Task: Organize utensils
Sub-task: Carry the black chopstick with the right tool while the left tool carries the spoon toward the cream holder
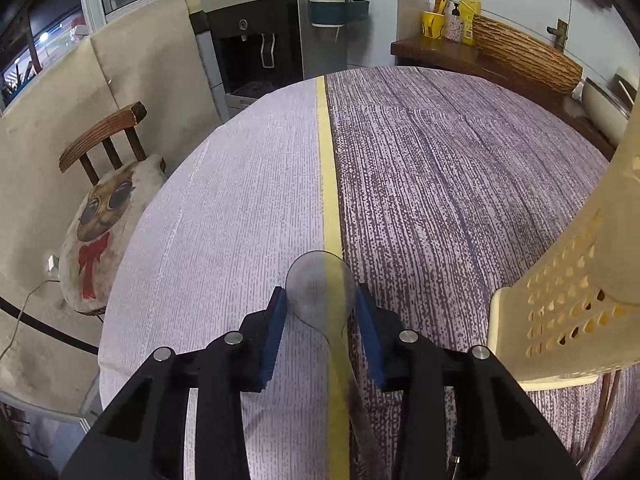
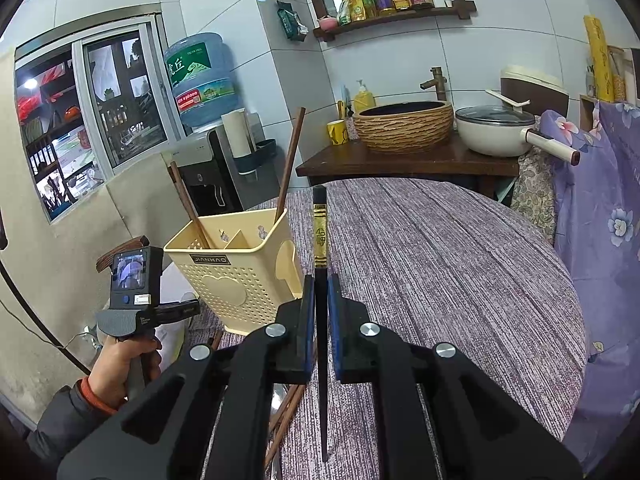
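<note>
The left gripper [image 1: 320,312] pinches a steel spoon [image 1: 320,284] by its round bowl, so it may swivel; the right gripper [image 2: 321,300] clamps a black chopstick [image 2: 320,240], with the cream caddy [image 2: 236,264] at ten o'clock.

Cream perforated caddy [image 2: 236,272], purple streaked tablecloth [image 2: 440,260], black gold-banded chopstick [image 2: 320,232].

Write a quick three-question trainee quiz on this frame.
1. True or false: the right gripper is shut on a black chopstick.
2. What lies between the left gripper's pads? A fork; B spoon; C knife.
3. How many brown chopsticks stand in the holder?

Key: 1 true. 2 B, the spoon. 3 two, one on the left and one on the right.
</note>
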`<state>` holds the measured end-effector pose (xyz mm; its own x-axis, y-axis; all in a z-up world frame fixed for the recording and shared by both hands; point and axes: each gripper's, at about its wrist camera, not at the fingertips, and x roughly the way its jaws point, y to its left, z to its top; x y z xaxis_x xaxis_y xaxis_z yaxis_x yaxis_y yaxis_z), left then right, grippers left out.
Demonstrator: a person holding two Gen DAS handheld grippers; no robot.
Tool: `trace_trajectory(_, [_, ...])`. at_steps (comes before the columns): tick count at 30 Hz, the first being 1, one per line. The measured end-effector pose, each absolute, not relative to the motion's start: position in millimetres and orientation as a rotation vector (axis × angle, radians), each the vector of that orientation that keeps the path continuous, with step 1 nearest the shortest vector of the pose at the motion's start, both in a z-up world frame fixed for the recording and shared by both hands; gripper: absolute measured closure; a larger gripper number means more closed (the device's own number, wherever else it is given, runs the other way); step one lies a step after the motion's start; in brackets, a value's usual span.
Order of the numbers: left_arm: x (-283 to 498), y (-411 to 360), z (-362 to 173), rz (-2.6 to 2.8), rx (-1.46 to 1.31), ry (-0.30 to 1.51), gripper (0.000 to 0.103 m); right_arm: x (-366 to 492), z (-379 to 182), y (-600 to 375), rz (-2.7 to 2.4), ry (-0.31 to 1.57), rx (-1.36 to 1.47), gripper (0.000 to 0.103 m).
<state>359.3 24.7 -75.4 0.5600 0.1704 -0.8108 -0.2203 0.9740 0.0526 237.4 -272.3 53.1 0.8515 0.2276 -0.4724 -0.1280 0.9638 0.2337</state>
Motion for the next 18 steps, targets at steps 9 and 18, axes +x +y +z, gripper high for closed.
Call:
trace_trajectory(9, [316,32,-29,0.133,-0.166,0.745,0.067,234,54,-274,0.201,0.502,0.202,0.095])
trace_trajectory(18, [270,25,11,0.056,-0.146,0.598,0.067,224,61,-273,0.210,0.473,0.195,0.095])
